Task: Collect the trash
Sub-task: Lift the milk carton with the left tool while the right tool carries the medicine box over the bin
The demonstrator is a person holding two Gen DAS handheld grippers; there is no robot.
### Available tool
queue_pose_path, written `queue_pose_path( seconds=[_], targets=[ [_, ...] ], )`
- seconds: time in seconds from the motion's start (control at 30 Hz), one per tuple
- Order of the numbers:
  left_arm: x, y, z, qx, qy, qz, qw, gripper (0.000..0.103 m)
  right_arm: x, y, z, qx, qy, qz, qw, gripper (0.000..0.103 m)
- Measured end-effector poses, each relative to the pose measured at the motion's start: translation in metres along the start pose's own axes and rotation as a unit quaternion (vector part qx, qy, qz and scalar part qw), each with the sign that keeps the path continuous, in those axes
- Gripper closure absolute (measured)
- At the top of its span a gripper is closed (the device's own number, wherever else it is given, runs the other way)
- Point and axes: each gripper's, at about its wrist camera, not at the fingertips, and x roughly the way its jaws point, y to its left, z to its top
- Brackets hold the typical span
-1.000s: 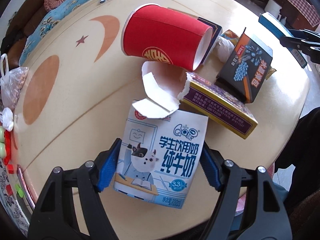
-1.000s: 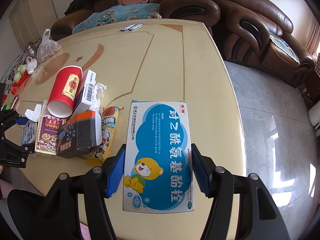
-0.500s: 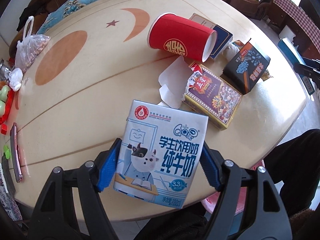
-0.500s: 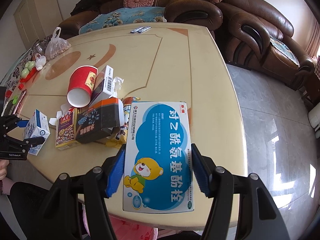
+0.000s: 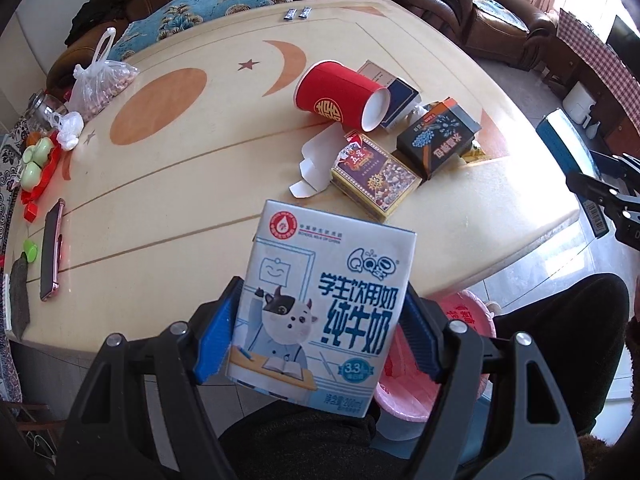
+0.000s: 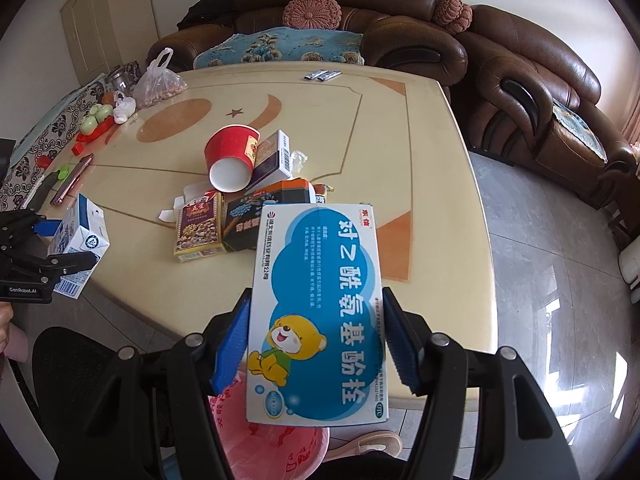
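Blue tools [image 5: 316, 344] [image 6: 316, 348] gripping milk carton [image 5: 320, 312], medicine box [image 6: 316, 312]

colours on the table and in the grippers

pale blue milk carton [image 5: 320, 312] with a cartoon cow; white medicine box [image 6: 318, 316] with blue clouds and a yellow bear; red cup [image 5: 340, 96] with a gold emblem; cream table [image 5: 192, 184] inlaid with orange moon, circle and star; pink bin bag [image 5: 416, 376] with red print.

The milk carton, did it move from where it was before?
Yes. The milk carton, clamped in the left gripper, has been pulled back off the table, away from the red cup, toward the pink bin.
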Motion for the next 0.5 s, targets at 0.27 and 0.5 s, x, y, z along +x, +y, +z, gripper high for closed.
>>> queue_pose_path(
  seconds=[0.27, 0.5],
  targets=[
    [-0.025, -0.026, -0.027, 0.013, -0.023, 0.006, 0.9996, 0.03, -0.034, 0.022, -0.025, -0.018, -0.015, 0.014, 1.0, 0.043],
    [-0.029, -0.049, -0.054, 0.021, -0.032, -0.011, 0.9992, 0.03, -0.053, 0.04, -0.051, -0.029, -0.016, 0.026, 0.999, 0.043]
  ],
)
